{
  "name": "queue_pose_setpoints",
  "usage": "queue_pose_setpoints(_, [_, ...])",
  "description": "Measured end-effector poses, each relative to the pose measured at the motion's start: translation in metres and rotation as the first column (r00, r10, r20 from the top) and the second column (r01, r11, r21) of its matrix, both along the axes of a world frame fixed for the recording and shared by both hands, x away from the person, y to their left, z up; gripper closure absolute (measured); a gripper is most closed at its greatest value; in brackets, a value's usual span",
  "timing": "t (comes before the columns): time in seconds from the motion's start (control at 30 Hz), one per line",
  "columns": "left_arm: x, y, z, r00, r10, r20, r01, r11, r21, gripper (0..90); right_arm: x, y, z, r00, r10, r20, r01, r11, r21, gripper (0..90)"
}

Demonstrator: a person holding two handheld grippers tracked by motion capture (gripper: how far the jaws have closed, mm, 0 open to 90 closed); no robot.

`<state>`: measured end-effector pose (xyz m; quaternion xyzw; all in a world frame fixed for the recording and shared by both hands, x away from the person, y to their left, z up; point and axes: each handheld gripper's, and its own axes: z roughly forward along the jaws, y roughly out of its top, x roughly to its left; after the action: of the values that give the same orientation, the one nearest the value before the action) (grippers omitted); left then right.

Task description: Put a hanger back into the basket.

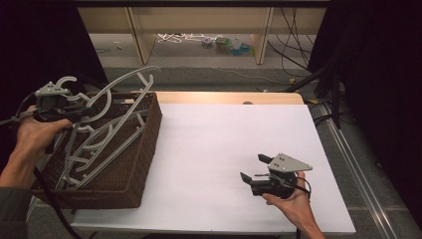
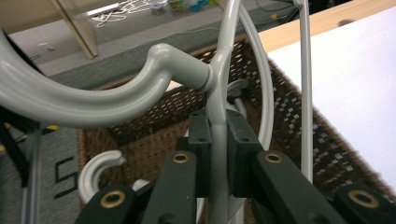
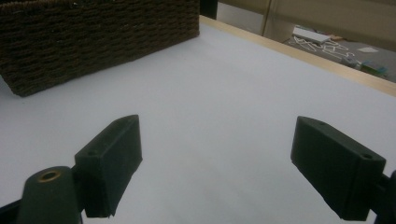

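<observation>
Left gripper (image 1: 74, 110) fingers (image 2: 201, 140) clenched on grey hanger (image 1: 122, 92) just below its hook, over the far left part of the wicker basket (image 1: 144, 149); the hanger's long axis tilts, hook end at the gripper, arms rising up and away to the right past the basket rim. More hangers (image 1: 94, 149) lie in the basket. Right gripper (image 1: 251, 169) rests low over white desk (image 1: 224, 139), fingers (image 3: 112, 158) spread wide, nothing between.

white tabletop (image 1: 224, 149) open, basket (image 1: 144, 149) w/ hangers (image 1: 114, 129) blocks left
</observation>
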<state>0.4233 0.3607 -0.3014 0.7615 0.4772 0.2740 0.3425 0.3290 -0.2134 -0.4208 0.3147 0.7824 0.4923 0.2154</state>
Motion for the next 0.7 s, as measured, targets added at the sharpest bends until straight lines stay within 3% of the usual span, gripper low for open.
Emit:
queue_pose_setpoints(0.03, [0.000, 0.003, -0.003, 0.9999, 0.001, -0.011, -0.001, 0.9999, 0.015, 82.1, 0.000, 0.000, 0.000, 1.0000, 0.001, 0.000, -0.001, 1.000, 0.001, 17.3])
queue_pose_setpoints(0.23, [-0.002, 0.009, -0.014, 0.9999, 0.001, -0.012, -0.001, 0.9999, 0.014, 82.2, 0.000, 0.000, 0.000, 1.0000, 0.002, -0.002, -0.002, 1.000, 0.001, 17.3])
queue_pose_setpoints(0.27, [-0.003, 0.012, -0.019, 0.9998, 0.003, -0.018, -0.002, 0.9994, 0.036, 82.2, 0.000, 0.000, 0.000, 1.0000, 0.001, -0.001, -0.001, 1.000, 0.000, 17.3])
queue_pose_setpoints(0.43, [-0.005, 0.018, -0.032, 0.9989, 0.011, -0.045, -0.009, 0.9990, 0.044, 82.1, 0.000, 0.000, 0.000, 1.0000, 0.000, -0.002, 0.000, 1.000, 0.000, 17.3])
queue_pose_setpoints(0.7, [-0.005, 0.026, -0.043, 0.9971, 0.040, -0.066, -0.036, 0.9975, 0.062, 82.1, 0.000, 0.000, 0.000, 1.0000, -0.003, -0.004, 0.003, 1.000, -0.002, 17.3])
